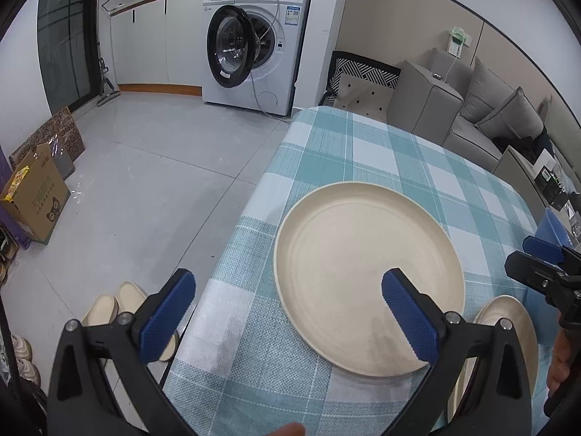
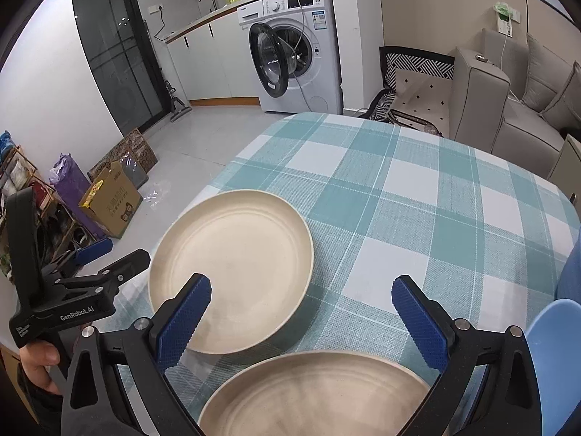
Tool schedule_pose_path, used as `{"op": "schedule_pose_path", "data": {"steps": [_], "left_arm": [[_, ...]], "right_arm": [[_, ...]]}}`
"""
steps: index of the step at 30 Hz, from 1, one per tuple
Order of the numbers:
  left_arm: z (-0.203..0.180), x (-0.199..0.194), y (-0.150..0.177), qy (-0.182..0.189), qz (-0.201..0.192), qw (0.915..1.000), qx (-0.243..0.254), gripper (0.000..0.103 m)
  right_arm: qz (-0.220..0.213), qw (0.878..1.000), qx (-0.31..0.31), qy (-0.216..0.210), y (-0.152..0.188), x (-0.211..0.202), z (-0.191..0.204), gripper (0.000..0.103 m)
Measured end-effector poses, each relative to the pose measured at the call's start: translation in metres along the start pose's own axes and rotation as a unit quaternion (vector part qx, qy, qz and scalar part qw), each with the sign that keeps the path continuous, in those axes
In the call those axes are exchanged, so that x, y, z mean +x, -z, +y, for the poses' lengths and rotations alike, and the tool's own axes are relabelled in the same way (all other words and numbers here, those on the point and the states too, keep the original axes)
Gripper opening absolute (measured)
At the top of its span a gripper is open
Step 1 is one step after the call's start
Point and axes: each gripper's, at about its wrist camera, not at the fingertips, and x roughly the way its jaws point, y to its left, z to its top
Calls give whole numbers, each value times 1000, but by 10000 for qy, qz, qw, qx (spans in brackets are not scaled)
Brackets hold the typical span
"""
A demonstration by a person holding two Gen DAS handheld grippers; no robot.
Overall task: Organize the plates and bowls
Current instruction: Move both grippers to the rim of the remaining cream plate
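Observation:
A large cream plate [image 1: 366,276] [image 2: 232,269] lies flat on the teal checked tablecloth [image 1: 345,152] [image 2: 399,200], near the table's left edge. A second cream plate [image 2: 316,392] [image 1: 508,330] lies just nearer, to its right. My left gripper [image 1: 288,318] [image 2: 109,254] is open, its right finger over the large plate's near rim and its left finger past the table edge. My right gripper [image 2: 303,323] [image 1: 537,254] is open above the second plate, holding nothing. A light blue dish [image 2: 555,341] shows at the right edge, partly cut off.
The table's left edge drops to a grey tiled floor with cream slippers [image 1: 120,305] and a cardboard box [image 1: 36,196]. A washing machine [image 1: 254,47] with its door open stands beyond, and a grey sofa [image 1: 490,116] is at the far right. A hand [image 2: 40,359] holds the left gripper.

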Motion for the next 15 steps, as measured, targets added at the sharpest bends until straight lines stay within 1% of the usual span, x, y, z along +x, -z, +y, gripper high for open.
{"op": "schedule_pose_path", "data": {"steps": [6,9,12,14,15], "left_arm": [[-2,10,1,21,124,9998,120,103],[-3,16,3,95,207,9996,145,103],[-3,20,5,97,245,9995,190,103],[-3,22,5,63,257,9995,198,102],[-3,24,6,55,270,9994,188,102]], "right_arm": [[167,9999,37,13,5,21,-5,101],[251,9997,-20,1,7,28,-1,95],[332,9994,-52,-24,9,35,2,87],[407,9992,-64,-6,10,42,2,78],[440,9990,-53,-4,10,44,2,77]]}}
